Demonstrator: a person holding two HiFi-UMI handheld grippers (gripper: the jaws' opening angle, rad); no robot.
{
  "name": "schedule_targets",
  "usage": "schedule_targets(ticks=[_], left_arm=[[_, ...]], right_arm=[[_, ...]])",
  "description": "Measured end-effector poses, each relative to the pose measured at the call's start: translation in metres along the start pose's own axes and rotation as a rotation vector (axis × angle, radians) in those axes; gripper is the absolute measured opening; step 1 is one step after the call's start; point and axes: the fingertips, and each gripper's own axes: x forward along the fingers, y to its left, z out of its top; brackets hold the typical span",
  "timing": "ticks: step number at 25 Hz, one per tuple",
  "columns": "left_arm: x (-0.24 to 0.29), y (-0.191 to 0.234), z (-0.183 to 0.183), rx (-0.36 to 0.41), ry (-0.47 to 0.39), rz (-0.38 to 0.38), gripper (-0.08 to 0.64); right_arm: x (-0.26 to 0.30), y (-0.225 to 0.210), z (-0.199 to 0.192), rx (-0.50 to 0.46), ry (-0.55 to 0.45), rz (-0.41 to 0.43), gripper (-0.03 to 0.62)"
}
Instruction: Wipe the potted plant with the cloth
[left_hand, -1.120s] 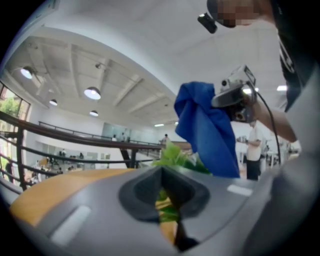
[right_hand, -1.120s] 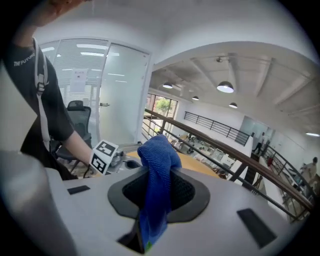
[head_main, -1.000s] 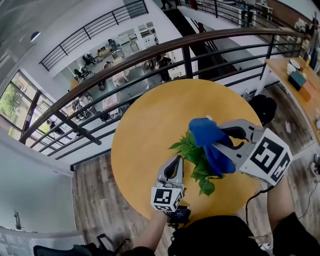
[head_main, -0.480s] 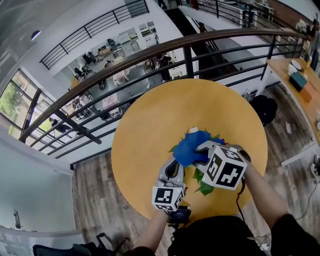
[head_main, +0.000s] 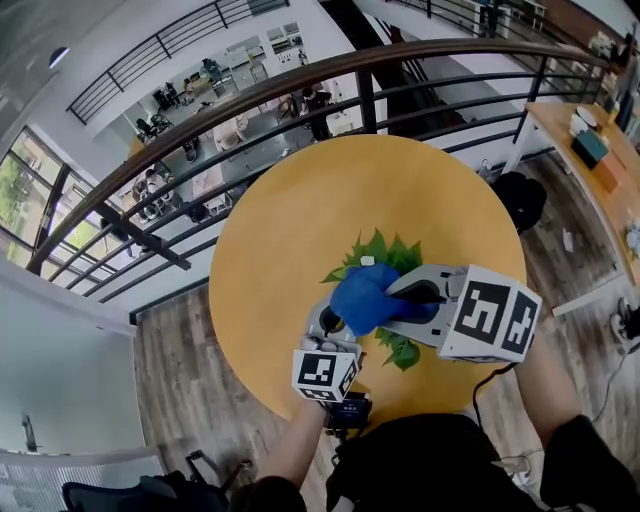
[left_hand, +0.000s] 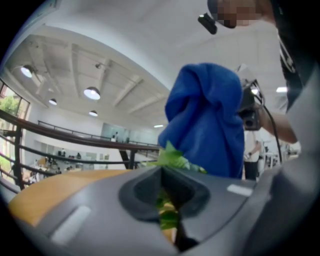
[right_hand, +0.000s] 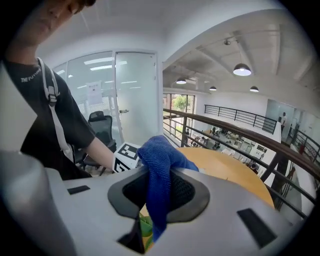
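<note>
**Both jaws closed: right on cloth, left on a leaf**

We see the right gripper (head_main: 400, 300) with its jaws clamped on the blue cloth (head_main: 360, 298). In the right gripper view the cloth (right_hand: 159, 165) is pinched in the slot between the jaws. It bunches up above them and a tail hangs down below. A bit of green leaf shows under that tail.

We see the left gripper (head_main: 326, 328) with its jaws almost together and a leaf of the potted plant (left_hand: 172, 157) caught in the narrow gap. More foliage pokes up just past the tips. The cloth (left_hand: 205, 120) hangs right behind those leaves, large in that view.

From the head view, the potted plant (head_main: 385, 255) sits near the middle of the round yellow bench (head_main: 300, 210), a little toward the person's side. Its leaves are bright green and jagged, spreading out on the far side of the cloth and again below the right gripper. The cloth lies on top of the foliage and covers the plant's centre. It touches the leaves, and its near edge overlaps the left gripper's tips. We can't make out the pot. The two grippers are just beside each other, left nearer the person and right coming in from the side. A dark railing (head_main: 250, 100) curves behind the bench.
</note>
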Motion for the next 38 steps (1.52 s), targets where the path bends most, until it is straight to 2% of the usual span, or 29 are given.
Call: schedule_targets(ticks=[3,6,12,14,17,19,23,25,27,30,32,35,38], left_arm=[[-0.001,-0.001,-0.001,-0.002,0.005,0.0,0.003],[-0.002,-0.003,-0.001,0.0,0.003,-0.002,0.003],[-0.007,-0.002,-0.002,0.002,-0.003,-0.007,0.003],[-0.007,-0.001,-0.002,0.002,-0.003,-0.008,0.003],[-0.006,-0.003,-0.001,0.002,-0.001,-0.012,0.003],[-0.005,-0.004,-0.001,0.004,-0.001,-0.015,0.003],[-0.002,-0.009,-0.002,0.003,0.001,-0.021,0.003],[0.002,-0.01,-0.002,0.004,0.001,-0.021,0.003],[0.004,-0.01,-0.002,0.004,0.001,-0.018,0.003],[0.006,-0.013,-0.001,0.0,0.004,-0.019,0.003],[0.007,-0.014,0.0,0.0,0.005,-0.021,0.003],[0.006,-0.013,-0.001,0.001,0.003,-0.022,0.003],[0.006,-0.016,-0.005,0.002,0.005,-0.029,0.003]], right_arm=[[-0.026,-0.004,0.021,0.018,-0.111,-0.024,0.074],[-0.055,-0.019,0.037,0.041,-0.209,-0.092,0.074],[-0.126,-0.063,0.067,0.063,-0.402,-0.344,0.074],[-0.14,-0.077,0.074,0.021,-0.383,-0.442,0.074],[-0.116,-0.1,0.065,-0.043,-0.205,-0.516,0.074],[-0.075,-0.111,0.043,-0.048,-0.066,-0.482,0.075],[-0.001,-0.11,-0.02,0.008,0.181,-0.355,0.074],[0.021,-0.104,-0.044,0.019,0.259,-0.309,0.074],[0.034,-0.095,-0.056,0.036,0.277,-0.258,0.074],[0.04,-0.076,-0.056,0.097,0.22,-0.165,0.074],[0.037,-0.064,-0.047,0.14,0.137,-0.106,0.074],[0.02,-0.053,-0.019,0.206,-0.07,-0.032,0.074],[-0.015,-0.051,0.007,0.265,-0.273,-0.028,0.074]])
